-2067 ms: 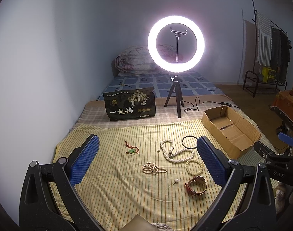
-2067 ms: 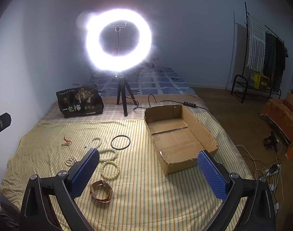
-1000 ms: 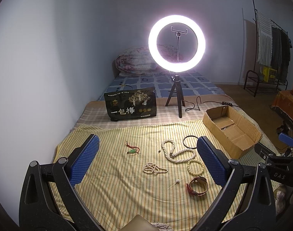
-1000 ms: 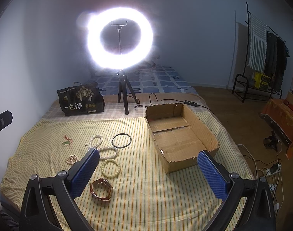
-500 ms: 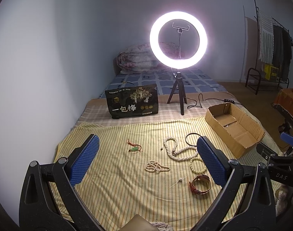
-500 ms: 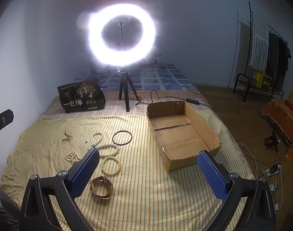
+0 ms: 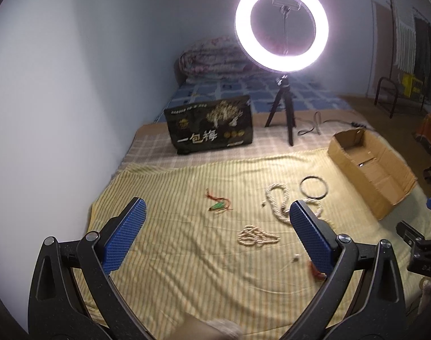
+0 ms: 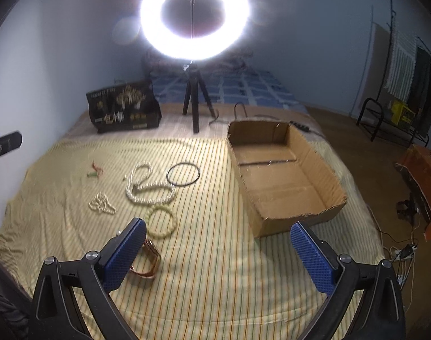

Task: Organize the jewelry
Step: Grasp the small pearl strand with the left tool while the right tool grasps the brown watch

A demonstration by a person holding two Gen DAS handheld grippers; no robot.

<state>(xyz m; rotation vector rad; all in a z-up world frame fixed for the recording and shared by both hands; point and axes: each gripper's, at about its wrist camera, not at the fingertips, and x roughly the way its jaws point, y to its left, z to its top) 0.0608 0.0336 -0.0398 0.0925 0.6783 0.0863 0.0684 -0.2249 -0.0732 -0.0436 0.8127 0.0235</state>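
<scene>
Jewelry lies on a yellow striped cloth: a long white bead necklace, a black ring, a pale green bead bracelet, a small bead strand, a red-green charm and a brown watch. An open empty cardboard box sits to the right. My left gripper is open, above the cloth near the bead strand. My right gripper is open, its left finger beside the watch.
A lit ring light on a tripod and a black printed bag stand behind the cloth. A wall runs along the left. A clothes rack and floor cables are at the right.
Both grippers have moved forward and lower toward the cloth. The jewelry and box look nearer. Both stay open and empty.
</scene>
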